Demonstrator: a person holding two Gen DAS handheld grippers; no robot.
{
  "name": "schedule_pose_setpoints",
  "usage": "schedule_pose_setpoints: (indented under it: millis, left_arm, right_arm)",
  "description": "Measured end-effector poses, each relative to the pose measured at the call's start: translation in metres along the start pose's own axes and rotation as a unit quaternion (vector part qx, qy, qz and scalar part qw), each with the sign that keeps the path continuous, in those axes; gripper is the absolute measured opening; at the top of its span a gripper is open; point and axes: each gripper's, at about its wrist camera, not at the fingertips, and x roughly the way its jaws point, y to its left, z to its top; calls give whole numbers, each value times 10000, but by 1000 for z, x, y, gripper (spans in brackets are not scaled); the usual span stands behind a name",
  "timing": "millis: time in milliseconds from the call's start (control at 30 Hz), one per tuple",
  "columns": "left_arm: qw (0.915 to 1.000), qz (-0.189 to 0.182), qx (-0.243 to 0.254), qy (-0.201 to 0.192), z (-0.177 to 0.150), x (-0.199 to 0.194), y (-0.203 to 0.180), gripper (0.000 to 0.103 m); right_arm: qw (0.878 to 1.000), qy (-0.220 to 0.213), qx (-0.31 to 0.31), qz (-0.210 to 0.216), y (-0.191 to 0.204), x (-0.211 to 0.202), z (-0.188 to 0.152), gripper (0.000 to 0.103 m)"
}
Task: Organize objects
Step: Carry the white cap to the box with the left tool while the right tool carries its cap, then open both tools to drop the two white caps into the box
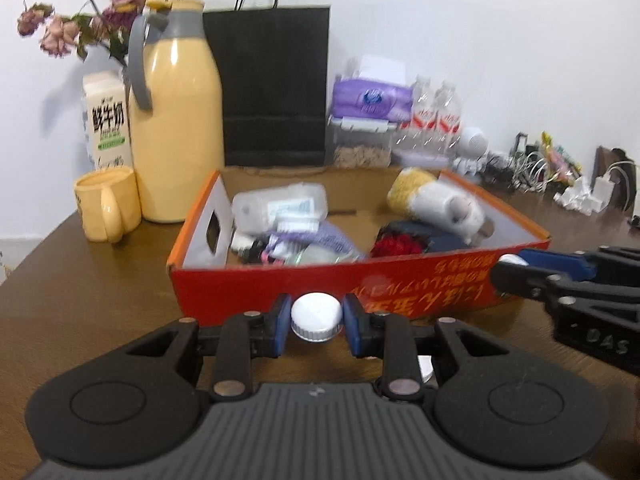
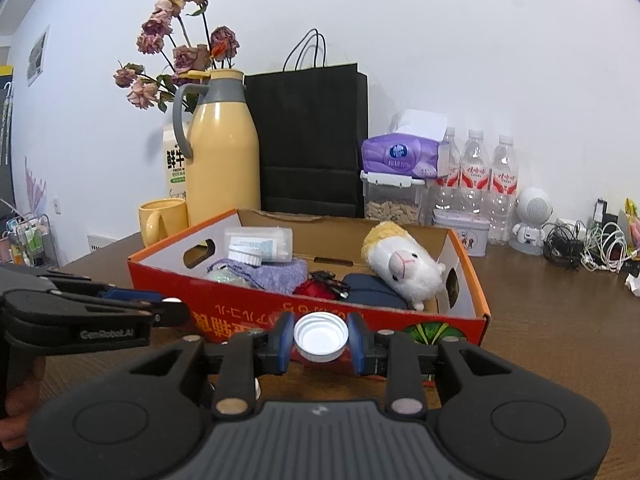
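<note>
Brown table [image 2: 560, 320] with red box [image 2: 256, 316]; left gripper [image 1: 317, 318] and right gripper [image 2: 320, 338] each clamping a white cap [image 1: 317, 316].

left tongs [image 1: 317, 322]: pads closed on a white cap, pointing slightly downward | right tongs [image 2: 320, 338]: pads closed on a second white cap, open side up, pointing slightly downward

A white ribbed cap [image 1: 317, 316] is seen low in the centre of the left wrist view, closed top upward. A second white cap [image 2: 320, 337], hollow side up, is shown low-centre in the right wrist view. Behind both, mid-frame, an open red-and-orange cardboard box [image 2: 256, 312] is filled with assorted items.
</note>
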Motion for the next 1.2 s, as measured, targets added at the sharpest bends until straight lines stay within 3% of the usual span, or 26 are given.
schedule_pose_setpoints:
  millis: [233, 567, 933, 1200]
  left_arm:
    - [9996, -81, -100, -264, 21, -8, -2, 29]
    - [9975, 207, -169, -659, 65, 7, -3, 29]
    - [9961, 582, -562, -360, 72, 66, 9, 29]
    - [9969, 583, -500, -182, 63, 77, 10, 29]
  right_arm:
    - [9997, -191, -151, -27, 2, -1, 18, 27]
    - [9994, -276, -86, -165, -2, 33, 55, 27]
    - [9991, 150, 142, -361, -11, 92, 51, 27]
    - [9986, 314, 197, -387, -15, 104, 41, 27]
